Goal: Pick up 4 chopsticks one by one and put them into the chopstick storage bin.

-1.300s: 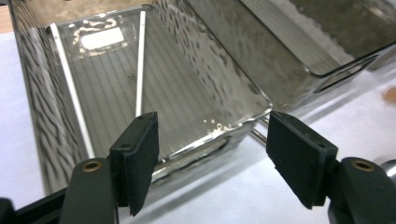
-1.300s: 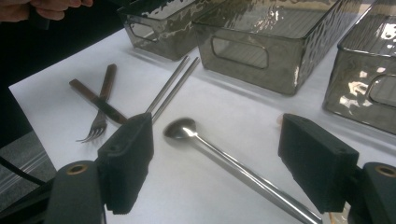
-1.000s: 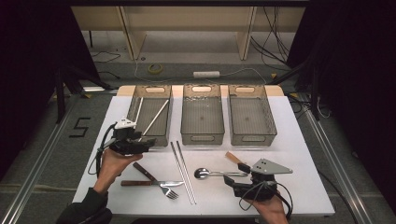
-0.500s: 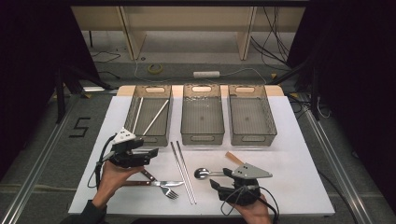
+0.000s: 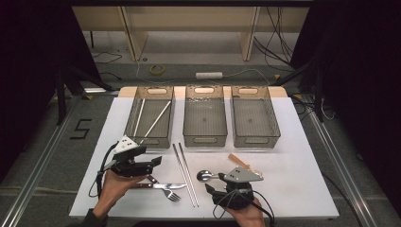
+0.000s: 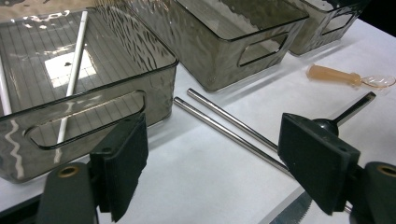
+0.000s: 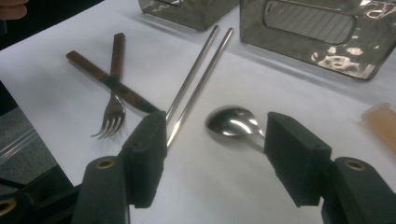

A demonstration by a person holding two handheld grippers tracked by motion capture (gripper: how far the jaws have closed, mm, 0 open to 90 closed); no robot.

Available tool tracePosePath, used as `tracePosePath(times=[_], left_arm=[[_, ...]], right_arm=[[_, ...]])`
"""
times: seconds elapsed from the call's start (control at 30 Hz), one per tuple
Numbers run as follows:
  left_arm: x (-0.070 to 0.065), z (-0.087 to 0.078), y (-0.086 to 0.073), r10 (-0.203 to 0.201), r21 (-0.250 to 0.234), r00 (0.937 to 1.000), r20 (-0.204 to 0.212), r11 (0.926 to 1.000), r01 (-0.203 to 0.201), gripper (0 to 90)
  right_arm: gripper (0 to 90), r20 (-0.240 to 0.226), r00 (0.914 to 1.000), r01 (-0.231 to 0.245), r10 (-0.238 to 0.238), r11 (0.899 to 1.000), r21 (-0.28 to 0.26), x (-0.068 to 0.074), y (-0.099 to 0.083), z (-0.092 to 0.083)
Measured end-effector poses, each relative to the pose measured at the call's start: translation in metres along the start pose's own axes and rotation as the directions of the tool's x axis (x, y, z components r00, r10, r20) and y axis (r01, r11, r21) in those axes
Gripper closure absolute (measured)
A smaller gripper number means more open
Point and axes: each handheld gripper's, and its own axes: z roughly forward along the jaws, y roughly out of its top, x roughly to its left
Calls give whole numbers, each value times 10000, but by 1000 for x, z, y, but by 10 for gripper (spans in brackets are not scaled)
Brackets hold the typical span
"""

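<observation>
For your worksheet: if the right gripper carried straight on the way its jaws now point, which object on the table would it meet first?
Most likely the metal spoon: its bowl lies just ahead between the open jaws of the right gripper. The steel chopsticks lie beside its left jaw, slightly off that line. Depth is hard to judge.

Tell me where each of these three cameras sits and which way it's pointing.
High view: above the person's side, looking forward and down on the white table; both hands and forearms show.
Left gripper view: on the left hand-held gripper, facing the pair of steel chopsticks; its black jaws show.
Right gripper view: on the right hand-held gripper, facing the shiny metal spoon; its black jaws show.
Shared: both gripper views see the chopsticks.
</observation>
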Motion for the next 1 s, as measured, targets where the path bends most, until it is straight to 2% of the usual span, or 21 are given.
tracePosePath(times=[0.17,0.47,1.0], left_arm=[[-2,-3,-2,-25,-212,10000,16,9998,26,237],[-5,-6,-5,-2,-263,10000,76,9997,4,231],[-10,-9,-8,145,-314,9999,21,9994,-145,224]], right_arm=[[441,-19,10000,59,-58,9999,117,3,1,5],[477,-87,9996,270,-267,9988,401,10,-1,14],[524,-166,9994,324,-314,9977,591,18,-3,24]])
